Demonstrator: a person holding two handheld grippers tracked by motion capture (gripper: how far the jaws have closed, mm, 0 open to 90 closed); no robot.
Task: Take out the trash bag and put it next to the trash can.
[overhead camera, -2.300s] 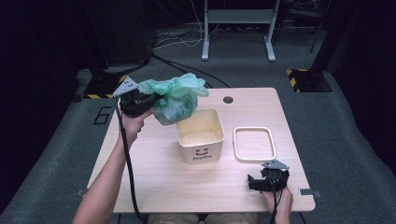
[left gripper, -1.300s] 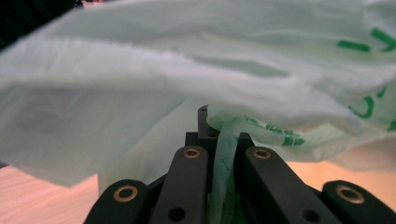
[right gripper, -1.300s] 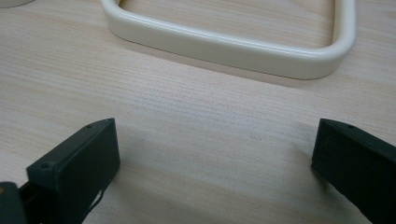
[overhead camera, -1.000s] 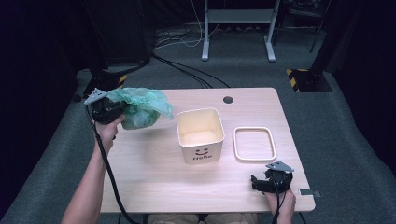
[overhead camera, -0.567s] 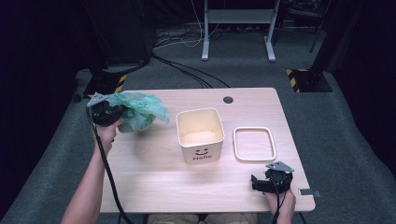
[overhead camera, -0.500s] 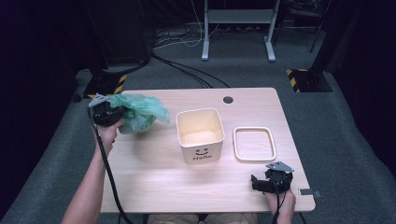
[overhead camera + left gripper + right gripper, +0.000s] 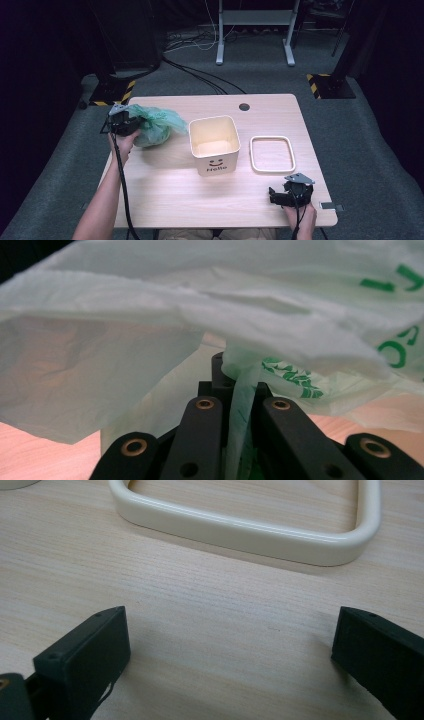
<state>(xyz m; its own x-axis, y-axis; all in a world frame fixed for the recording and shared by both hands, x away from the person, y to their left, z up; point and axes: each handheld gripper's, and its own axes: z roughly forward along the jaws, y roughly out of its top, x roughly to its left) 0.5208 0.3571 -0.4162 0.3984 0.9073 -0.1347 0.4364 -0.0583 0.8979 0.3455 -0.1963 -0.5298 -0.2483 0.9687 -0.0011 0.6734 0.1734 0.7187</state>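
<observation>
High view: we have carried the green plastic bag (image 7: 156, 126), pinched in the closed left gripper (image 7: 121, 121), away from the cream bin (image 7: 214, 145) and down to the table's left edge. Right gripper (image 7: 289, 192) rests open near the rim frame (image 7: 272, 154). Lining awaits.

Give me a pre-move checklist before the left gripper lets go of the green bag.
1. Left gripper shut on green bag: ok.
2. Bag resting on the table, left of the bin: ok.
3. Bag clear of the bin rim: ok.
4. Right gripper open, nothing between its fingers: ok.
5. Ring frame flat on the table, untouched: ok.
6. Bag contents: cannot tell.
</observation>
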